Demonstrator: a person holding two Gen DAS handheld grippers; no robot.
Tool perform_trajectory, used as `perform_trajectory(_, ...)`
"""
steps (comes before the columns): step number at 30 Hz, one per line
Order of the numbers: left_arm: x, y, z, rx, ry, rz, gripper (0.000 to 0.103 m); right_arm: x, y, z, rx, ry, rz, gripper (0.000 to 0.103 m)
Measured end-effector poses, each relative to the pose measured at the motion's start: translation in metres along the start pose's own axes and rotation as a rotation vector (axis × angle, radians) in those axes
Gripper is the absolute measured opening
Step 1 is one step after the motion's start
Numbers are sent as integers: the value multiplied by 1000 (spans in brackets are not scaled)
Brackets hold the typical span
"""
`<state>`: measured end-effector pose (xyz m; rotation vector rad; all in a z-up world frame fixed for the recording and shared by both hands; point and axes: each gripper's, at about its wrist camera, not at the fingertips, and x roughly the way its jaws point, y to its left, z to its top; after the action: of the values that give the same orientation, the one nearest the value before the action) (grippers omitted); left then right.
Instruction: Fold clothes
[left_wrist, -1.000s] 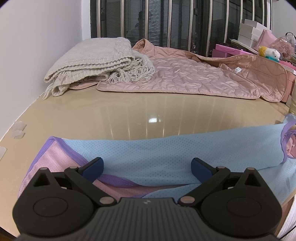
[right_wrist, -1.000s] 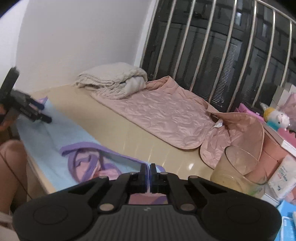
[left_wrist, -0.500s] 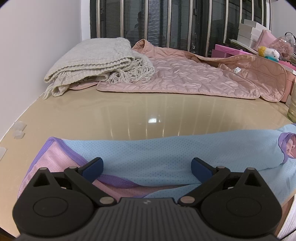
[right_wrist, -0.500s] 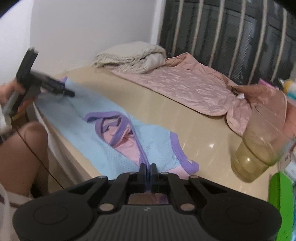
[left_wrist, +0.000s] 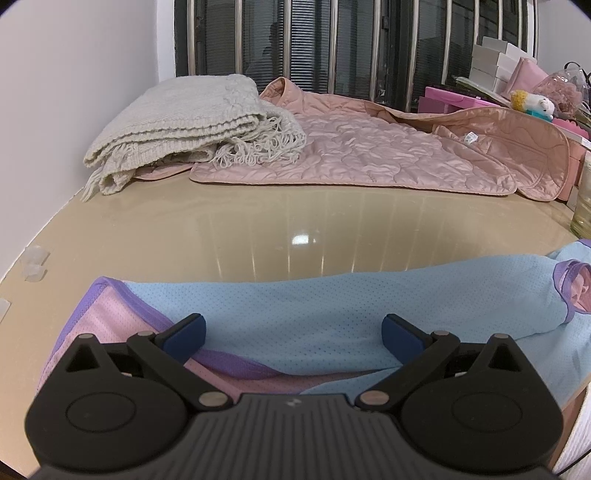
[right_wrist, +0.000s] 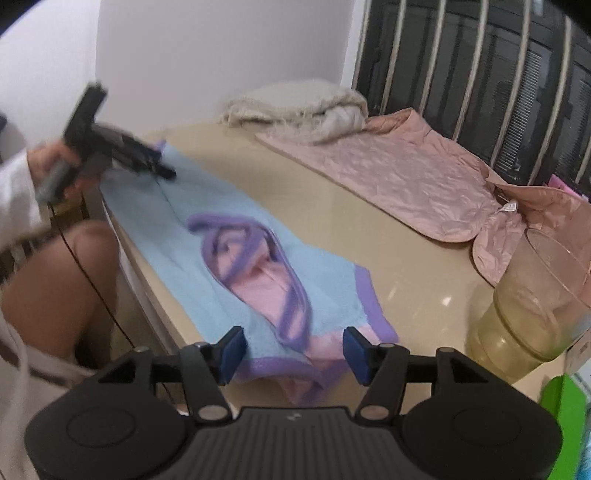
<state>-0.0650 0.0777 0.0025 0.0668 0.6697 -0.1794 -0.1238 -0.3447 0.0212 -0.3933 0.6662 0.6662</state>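
- The beige table (left_wrist: 258, 229) carries your blue garment (right_wrist: 236, 258) along its near edge.
- Your left gripper (left_wrist: 293, 332) gapes wide over it.
- Your right gripper (right_wrist: 293, 352) looks spread, apparently holding nothing.

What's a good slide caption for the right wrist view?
Open right gripper over the blue and purple garment on the beige table, left gripper at its far end.

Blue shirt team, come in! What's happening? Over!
Both grippers open, left gripper, right gripper. Blue shirt flat on table, ungripped. Glass near right side.
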Motion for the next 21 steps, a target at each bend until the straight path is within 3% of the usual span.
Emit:
perform_trajectory(2, 0, 0, 0, -1, 0, 2, 102, 3, -8, -2, 25, -15, 17, 52)
perform_trajectory(4, -2, -3, 0, -4, 0, 6, 102, 8, -18, -3, 106, -25, 51, 23)
perform_trajectory(9, -6, 0, 1, -30, -7, -11, 102, 11, -21, -3, 218, -81, 53, 9)
perform_trajectory(13, -16, 6, 3, -91, -24, -51, 102, -14, -9, 13, 244, -235, 24, 8)
perform_trajectory(16, -23, 11, 5, -136, -36, -82, 102, -24, 15, 41, 185, -319, 58, 8)
perform_trajectory(18, -32, 16, 6, -180, -52, -100, 102, -12, 37, 61, 148, -346, 109, 8)
perform_trajectory(21, -54, 28, 7, -235, -96, -65, 102, 30, 74, 87, 110, -328, 213, 8)
